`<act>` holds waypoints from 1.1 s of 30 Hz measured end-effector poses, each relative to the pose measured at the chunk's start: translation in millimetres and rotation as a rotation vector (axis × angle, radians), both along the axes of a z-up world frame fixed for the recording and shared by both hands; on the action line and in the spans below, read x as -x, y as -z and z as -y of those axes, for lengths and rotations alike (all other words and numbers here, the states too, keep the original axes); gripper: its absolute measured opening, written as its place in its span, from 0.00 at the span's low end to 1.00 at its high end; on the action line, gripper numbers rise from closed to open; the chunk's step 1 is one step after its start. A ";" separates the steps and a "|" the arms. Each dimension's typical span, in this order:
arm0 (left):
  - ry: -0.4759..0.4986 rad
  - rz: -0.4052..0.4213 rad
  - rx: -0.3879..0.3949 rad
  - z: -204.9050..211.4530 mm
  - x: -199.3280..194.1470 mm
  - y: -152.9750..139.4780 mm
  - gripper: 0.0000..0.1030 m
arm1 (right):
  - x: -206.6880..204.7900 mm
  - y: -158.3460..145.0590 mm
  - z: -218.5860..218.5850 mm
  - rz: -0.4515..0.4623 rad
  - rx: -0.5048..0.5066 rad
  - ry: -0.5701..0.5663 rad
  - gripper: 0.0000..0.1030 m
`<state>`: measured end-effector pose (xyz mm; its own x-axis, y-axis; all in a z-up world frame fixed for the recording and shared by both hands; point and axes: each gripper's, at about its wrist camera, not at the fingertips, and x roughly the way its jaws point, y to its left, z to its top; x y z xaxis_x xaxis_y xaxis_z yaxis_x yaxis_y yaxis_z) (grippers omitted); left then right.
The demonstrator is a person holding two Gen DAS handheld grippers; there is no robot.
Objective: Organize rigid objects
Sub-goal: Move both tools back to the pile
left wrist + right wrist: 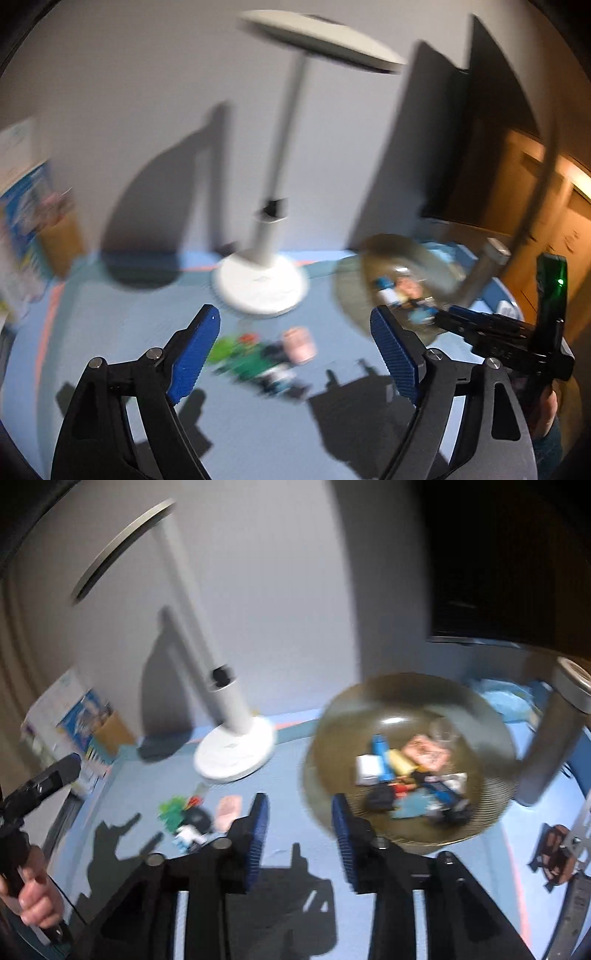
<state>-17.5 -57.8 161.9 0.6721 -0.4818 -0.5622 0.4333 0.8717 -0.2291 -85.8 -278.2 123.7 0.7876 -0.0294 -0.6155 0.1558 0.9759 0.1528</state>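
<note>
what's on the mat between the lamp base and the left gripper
A small loose pile: a green piece, a pink piece and dark bits, lying between the lamp base and the open left gripper. The left wrist view shows it.

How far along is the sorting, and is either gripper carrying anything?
Done: the bowl already holds a heap of small items. In hand: nothing; the left gripper and right gripper are both open and empty. Left: a small pile still lies on the blue table near the lamp.

small table pieces (pixel 258 354) blurred, bowl contents (pixel 413 775) indistinct
</note>
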 end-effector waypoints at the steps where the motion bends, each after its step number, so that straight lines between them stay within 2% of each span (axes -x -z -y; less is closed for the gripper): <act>1: -0.036 -0.026 0.002 -16.0 -1.4 12.0 0.80 | -4.0 9.2 -11.1 -0.006 -0.011 -0.022 0.45; 3: -0.107 -0.060 -0.031 -36.6 -4.3 37.5 0.80 | -10.5 29.0 -29.5 -0.005 -0.016 -0.062 0.45; 5: -0.161 -0.086 -0.087 -47.1 -8.4 67.4 0.80 | -16.2 54.6 -47.2 0.005 0.038 -0.093 0.46; 7: -0.180 -0.113 -0.145 -50.8 -13.1 94.1 0.80 | -24.3 76.5 -55.2 -0.032 0.040 -0.127 0.46; 9: -0.179 -0.149 -0.169 -52.2 -19.8 115.4 0.80 | -29.3 96.4 -58.1 -0.072 0.012 -0.155 0.46; 13: -0.180 -0.164 -0.168 -50.8 -26.7 132.7 0.80 | -32.5 107.9 -62.4 -0.086 0.030 -0.177 0.46; 15: -0.190 -0.175 -0.207 -46.4 -27.8 140.4 0.80 | -35.0 111.1 -63.4 -0.094 0.029 -0.185 0.52; 19: -0.191 -0.150 -0.218 -47.2 -18.7 135.8 0.80 | -40.2 116.8 -62.8 -0.127 0.021 -0.182 0.55; 24: -0.178 -0.166 -0.254 -42.2 -19.1 137.8 0.80 | -39.9 116.7 -66.9 -0.141 0.043 -0.184 0.55; 26: -0.155 -0.194 -0.271 -40.3 -18.3 135.2 0.79 | -43.2 118.2 -71.3 -0.193 0.017 -0.224 0.55; 28: -0.106 -0.184 -0.338 -34.6 -14.8 122.6 0.79 | -50.2 119.9 -78.6 -0.278 -0.046 -0.292 0.55; 30: -0.047 -0.144 -0.350 -32.0 -15.9 107.2 0.80 | -56.7 116.0 -92.4 -0.328 0.006 -0.330 0.55; 33: 0.031 -0.129 -0.342 -26.5 -38.2 95.9 0.80 | -69.1 107.3 -109.9 -0.300 0.089 -0.376 0.55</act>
<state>20.7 -31.2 65.9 0.5730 -0.2703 -0.7737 0.4471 0.8943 0.0188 -16.7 -168.3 16.3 0.5423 0.1604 -0.8248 -0.1857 0.9802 0.0685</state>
